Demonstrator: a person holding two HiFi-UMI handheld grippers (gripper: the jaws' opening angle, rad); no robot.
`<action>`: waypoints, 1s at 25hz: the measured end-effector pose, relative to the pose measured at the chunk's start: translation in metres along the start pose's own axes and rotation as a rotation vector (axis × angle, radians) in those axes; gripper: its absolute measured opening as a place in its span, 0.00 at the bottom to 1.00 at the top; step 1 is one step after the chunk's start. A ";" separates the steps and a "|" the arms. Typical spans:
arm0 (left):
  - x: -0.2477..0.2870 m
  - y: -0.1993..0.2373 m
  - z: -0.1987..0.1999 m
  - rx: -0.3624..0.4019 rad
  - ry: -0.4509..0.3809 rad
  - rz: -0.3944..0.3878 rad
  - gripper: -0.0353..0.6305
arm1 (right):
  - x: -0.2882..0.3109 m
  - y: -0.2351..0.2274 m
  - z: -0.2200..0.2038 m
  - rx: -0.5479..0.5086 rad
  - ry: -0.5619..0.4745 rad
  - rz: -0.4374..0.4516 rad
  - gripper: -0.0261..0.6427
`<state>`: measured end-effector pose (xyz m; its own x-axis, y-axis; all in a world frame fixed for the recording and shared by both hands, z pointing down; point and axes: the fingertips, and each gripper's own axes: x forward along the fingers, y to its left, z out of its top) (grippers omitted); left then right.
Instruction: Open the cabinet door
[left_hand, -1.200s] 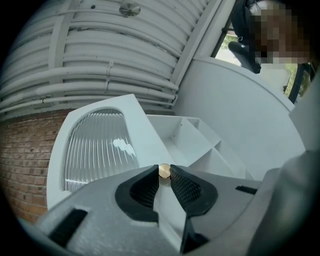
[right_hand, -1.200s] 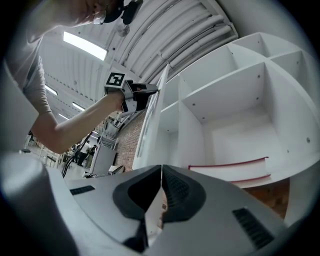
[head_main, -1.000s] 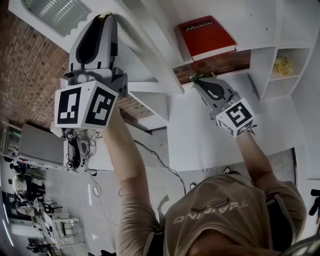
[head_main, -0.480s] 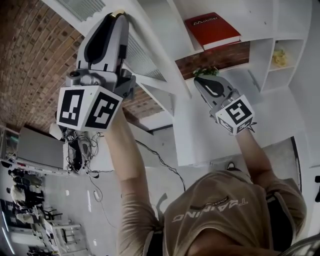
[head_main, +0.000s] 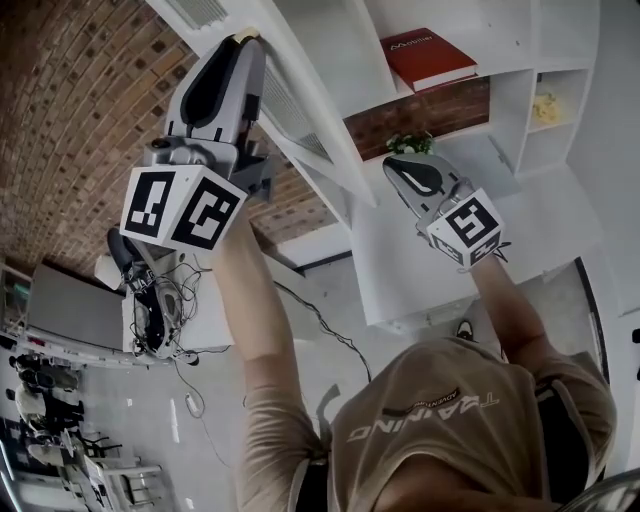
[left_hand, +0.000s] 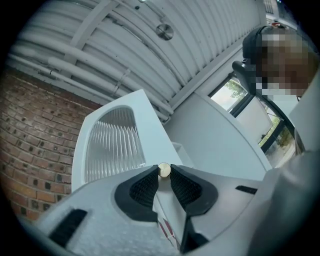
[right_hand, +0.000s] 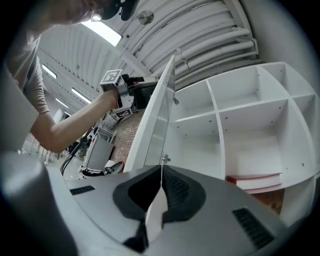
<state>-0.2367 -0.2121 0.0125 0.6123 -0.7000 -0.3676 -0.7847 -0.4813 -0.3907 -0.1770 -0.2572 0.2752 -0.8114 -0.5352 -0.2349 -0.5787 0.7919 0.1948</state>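
Cabinet door (head_main: 295, 115): white frame round a ribbed glass pane, swung well out from the cabinet (right_hand: 218, 117). It is hinged at the cabinet's left side as the right gripper view shows it, and its free edge stands well apart from the cabinet front.
Knob (left_hand: 164, 170): small, round and brass-coloured, on the door's free edge, the part farthest from the cabinet.
Left gripper (left_hand: 163, 176): jaws closed onto the knob, one ribbed pad pressing on each side of it. It is held out from the cabinet at the door's outer edge, on a raised arm.
Right gripper (right_hand: 160, 169): jaws closed together, tips touching, nothing between them. It is in front of the cabinet's open compartments, apart from the door and pointing toward the door's hinged edge.
Cabinet: white, divided by shelves and uprights into square compartments, its inside open to view beside the door.
Red book (head_main: 428, 58): lies flat on a shelf inside the cabinet, on the side away from the door.
Plant (head_main: 410, 143): green leaves at the cabinet, just beside the right gripper's tip in the head view.
Brick wall (head_main: 80, 120): beside the cabinet, behind the opened door.
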 end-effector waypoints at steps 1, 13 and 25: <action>-0.006 0.002 0.002 -0.012 -0.008 -0.005 0.15 | 0.002 0.005 0.002 -0.010 0.003 0.003 0.06; -0.071 0.026 0.012 -0.065 -0.043 -0.012 0.15 | 0.003 0.068 0.004 -0.050 0.041 -0.006 0.06; -0.089 0.035 -0.022 -0.071 0.048 -0.008 0.07 | 0.043 0.062 0.012 -0.109 0.149 -0.117 0.06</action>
<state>-0.3213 -0.1783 0.0501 0.6149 -0.7195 -0.3229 -0.7855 -0.5222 -0.3321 -0.2470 -0.2274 0.2662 -0.7370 -0.6652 -0.1200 -0.6682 0.6901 0.2781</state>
